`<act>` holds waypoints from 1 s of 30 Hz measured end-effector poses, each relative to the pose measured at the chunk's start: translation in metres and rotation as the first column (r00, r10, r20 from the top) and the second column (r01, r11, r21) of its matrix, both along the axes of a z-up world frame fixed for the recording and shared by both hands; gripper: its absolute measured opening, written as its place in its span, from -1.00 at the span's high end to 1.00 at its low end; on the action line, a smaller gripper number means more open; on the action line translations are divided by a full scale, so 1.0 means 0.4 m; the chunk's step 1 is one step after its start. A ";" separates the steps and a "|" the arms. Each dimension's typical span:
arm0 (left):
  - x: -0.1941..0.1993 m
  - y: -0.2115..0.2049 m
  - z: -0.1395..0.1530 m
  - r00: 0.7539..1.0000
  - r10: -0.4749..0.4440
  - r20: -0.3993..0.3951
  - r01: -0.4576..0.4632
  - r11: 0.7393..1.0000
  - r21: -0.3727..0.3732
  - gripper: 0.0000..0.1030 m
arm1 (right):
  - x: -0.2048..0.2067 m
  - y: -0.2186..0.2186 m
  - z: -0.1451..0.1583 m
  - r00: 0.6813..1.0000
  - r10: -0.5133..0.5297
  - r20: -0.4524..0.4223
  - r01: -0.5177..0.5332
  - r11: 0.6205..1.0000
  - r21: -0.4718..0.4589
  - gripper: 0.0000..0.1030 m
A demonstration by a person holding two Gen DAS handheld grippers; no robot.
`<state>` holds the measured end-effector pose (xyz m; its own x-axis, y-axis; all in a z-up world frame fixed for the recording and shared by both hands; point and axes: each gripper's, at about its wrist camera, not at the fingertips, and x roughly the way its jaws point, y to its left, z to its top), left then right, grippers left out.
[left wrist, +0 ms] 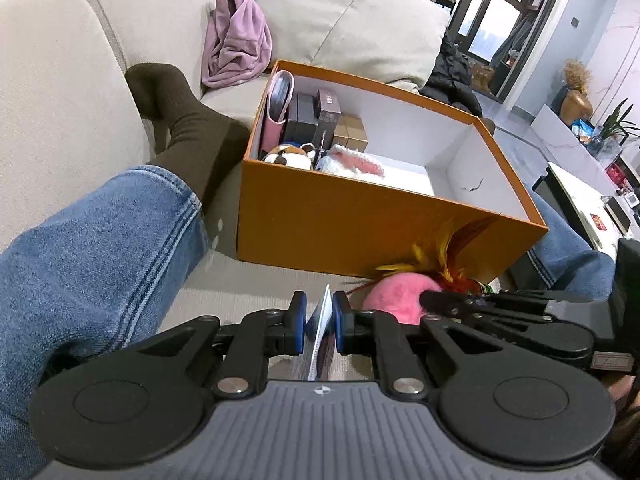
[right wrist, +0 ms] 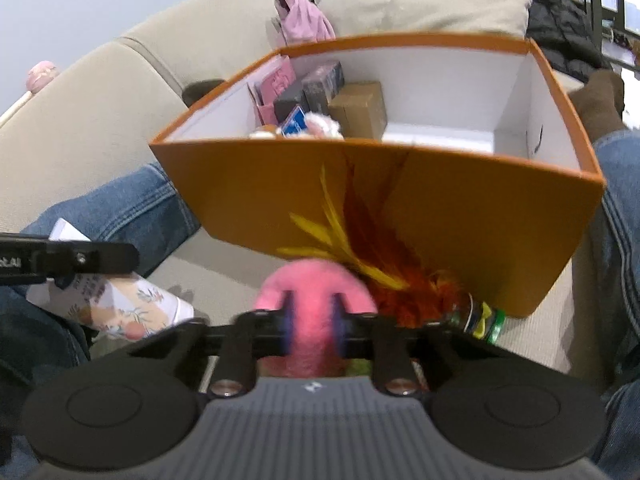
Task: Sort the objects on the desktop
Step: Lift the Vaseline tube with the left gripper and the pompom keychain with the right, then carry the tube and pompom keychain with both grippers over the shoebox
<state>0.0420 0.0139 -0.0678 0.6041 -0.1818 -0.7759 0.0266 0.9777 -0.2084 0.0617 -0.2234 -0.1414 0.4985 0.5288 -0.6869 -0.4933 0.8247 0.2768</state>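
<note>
Sofa-side orange box (right wrist: pixel 400 208); right hand-held gripper (right wrist: pixel 314 330) clamps fluffy pink feathered ball (right wrist: pixel 316 288), left hand-held gripper (left wrist: pixel 320 322) a thin card (left wrist: pixel 322 320)

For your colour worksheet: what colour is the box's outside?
Orange, with a white inside; the box shows best in the left wrist view.
</note>
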 end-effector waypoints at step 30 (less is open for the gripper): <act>0.221 -0.076 0.292 0.964 -0.162 0.212 0.167 0.986 -0.002 0.71 | 0.166 -0.079 0.317 0.961 -0.098 0.259 0.054 0.984 0.171 0.99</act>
<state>0.1306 -0.0163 0.0491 0.7137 -0.3062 -0.6300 0.2319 0.9520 -0.2000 0.1280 -0.2549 -0.0145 0.6945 0.5745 -0.4332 -0.5043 0.8181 0.2764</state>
